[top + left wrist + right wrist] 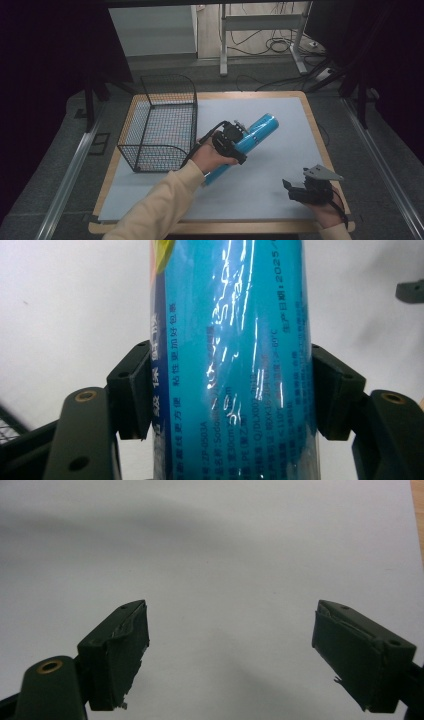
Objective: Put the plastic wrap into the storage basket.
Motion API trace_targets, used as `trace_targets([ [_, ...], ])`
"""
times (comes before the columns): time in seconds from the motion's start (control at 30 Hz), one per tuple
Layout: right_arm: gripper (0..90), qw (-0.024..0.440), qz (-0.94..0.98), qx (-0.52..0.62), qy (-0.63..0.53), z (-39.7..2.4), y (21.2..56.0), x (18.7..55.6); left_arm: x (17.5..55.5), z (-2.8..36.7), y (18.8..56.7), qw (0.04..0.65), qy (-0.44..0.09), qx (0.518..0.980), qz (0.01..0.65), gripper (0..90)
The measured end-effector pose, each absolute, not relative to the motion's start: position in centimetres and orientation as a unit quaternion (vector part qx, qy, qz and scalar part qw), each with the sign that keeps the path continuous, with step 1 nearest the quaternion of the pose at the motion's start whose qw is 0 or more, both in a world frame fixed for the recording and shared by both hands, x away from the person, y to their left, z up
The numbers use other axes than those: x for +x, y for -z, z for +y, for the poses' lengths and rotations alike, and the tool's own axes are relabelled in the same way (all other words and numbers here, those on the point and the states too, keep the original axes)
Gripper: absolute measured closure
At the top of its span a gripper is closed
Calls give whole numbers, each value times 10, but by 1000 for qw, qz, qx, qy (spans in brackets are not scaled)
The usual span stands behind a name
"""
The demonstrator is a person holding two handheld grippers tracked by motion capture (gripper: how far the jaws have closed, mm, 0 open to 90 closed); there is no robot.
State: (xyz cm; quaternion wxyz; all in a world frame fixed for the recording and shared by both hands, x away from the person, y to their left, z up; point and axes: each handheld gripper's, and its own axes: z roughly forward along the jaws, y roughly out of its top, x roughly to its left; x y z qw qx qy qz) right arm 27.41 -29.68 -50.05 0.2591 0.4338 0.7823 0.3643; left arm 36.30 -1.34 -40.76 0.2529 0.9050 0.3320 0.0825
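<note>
Left hand-held gripper [239, 136] had clamped the blue tube [250, 137], just right of the wire basket [162, 122]. Right hand-held gripper [295, 190] stood wide open, holding nothing. Likely the tube was not yet put in the basket.

Blue tube [248, 137] w/ glossy wrap, small dark print down its side & a yellow patch at the far end, between the black jaws of the left hand-held gripper [225, 390]. Right hand-held gripper [230, 650] black, grey plate on top. Under both: pale grey-blue sheet [280, 165] on a light wood counter [320, 145]. Left of the left one: black wire-mesh basket [162, 125]. Sleeve [160, 205] cream.
</note>
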Motion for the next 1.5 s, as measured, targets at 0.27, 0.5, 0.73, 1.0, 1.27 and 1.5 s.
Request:
trace_targets([
  [0.27,156,262,781,430,-368,-296,499,274,368,-8,392,266,-92,900,331,316],
  [0.5,156,265,781,430,-368,-296,499,274,372,-6,377,278,-102,896,331,316],
  [0.73,157,264,783,428,-366,-295,499,275,376,-3,367,283,-110,894,330,316],
  [1.0,156,263,784,429,-364,-295,500,274,382,1,357,288,-122,890,333,316],
  [1.27,156,265,784,429,-362,-295,500,275,388,2,353,287,-128,889,334,316],
  [1.5,157,265,784,429,-362,-296,500,275,393,1,353,284,-131,888,336,317],
])
